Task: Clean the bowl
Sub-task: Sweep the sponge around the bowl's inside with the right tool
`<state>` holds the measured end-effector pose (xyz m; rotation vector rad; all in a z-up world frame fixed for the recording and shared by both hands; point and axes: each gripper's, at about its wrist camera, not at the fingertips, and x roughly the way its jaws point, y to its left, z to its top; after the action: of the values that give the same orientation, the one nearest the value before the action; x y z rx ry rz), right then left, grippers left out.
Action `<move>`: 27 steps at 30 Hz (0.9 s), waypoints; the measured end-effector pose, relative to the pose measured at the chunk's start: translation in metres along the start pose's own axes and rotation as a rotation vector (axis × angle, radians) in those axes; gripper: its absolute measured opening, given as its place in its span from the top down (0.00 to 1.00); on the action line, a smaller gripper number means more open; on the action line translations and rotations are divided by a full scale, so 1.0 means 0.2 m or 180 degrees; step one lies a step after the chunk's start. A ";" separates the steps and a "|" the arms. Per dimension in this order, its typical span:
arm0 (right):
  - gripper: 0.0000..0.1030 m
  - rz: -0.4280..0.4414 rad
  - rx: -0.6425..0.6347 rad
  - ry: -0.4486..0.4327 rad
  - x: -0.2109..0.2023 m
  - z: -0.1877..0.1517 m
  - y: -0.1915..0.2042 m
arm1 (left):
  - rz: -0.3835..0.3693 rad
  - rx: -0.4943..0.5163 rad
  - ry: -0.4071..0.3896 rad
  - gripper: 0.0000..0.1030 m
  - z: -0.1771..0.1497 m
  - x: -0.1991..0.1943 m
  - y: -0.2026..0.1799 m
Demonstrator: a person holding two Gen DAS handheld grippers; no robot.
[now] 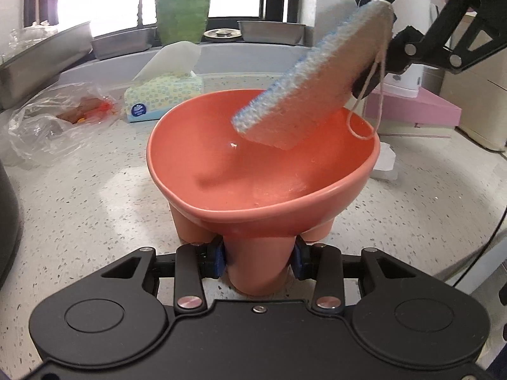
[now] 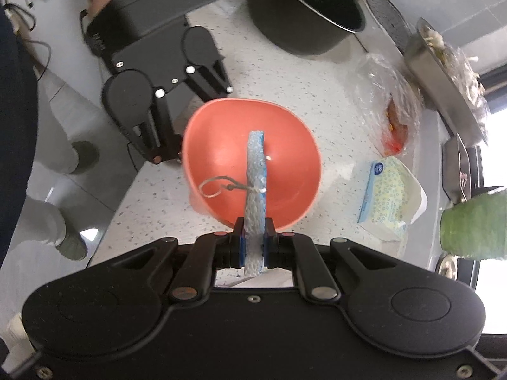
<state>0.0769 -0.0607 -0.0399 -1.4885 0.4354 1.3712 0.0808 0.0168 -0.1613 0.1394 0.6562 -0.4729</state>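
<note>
My left claw (image 1: 258, 255) pinches the bowl (image 1: 263, 171) leg, right claw (image 2: 253, 243) clamps the sponge (image 2: 256, 171); press it flat against the bowl's wall.

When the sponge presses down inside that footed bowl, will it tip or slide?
The bowl stands on stubby legs, so it looks top-heavy and might tip. The left gripper clamps one leg, which should steady it. The sponge looks soft and will probably flex.

Speckled worktop (image 1: 95, 209): tissue box (image 1: 163, 96), clear plastic bag (image 1: 50, 123) with orange scraps, pink box (image 1: 421, 107). Sill: green pot (image 1: 183, 6), steel trays (image 1: 123, 42). Dark cooking pot (image 2: 305, 9).
</note>
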 end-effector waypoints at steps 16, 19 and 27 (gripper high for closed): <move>0.89 0.0165 -0.0184 0.0046 -0.02 0.09 0.09 | -0.0124 0.0101 -0.0010 0.63 -0.02 0.00 0.01; 0.89 0.0177 -0.0200 0.0041 -0.01 0.10 0.10 | -0.0119 0.0102 -0.0009 0.63 -0.02 -0.01 0.01; 0.89 0.0204 -0.0223 -0.0008 0.01 0.15 0.10 | -0.0105 0.0098 -0.0005 0.63 -0.01 0.00 0.01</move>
<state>0.0460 -0.0435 -0.0448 -1.5411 0.4407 1.4516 0.0801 0.0183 -0.1635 0.1575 0.6507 -0.5148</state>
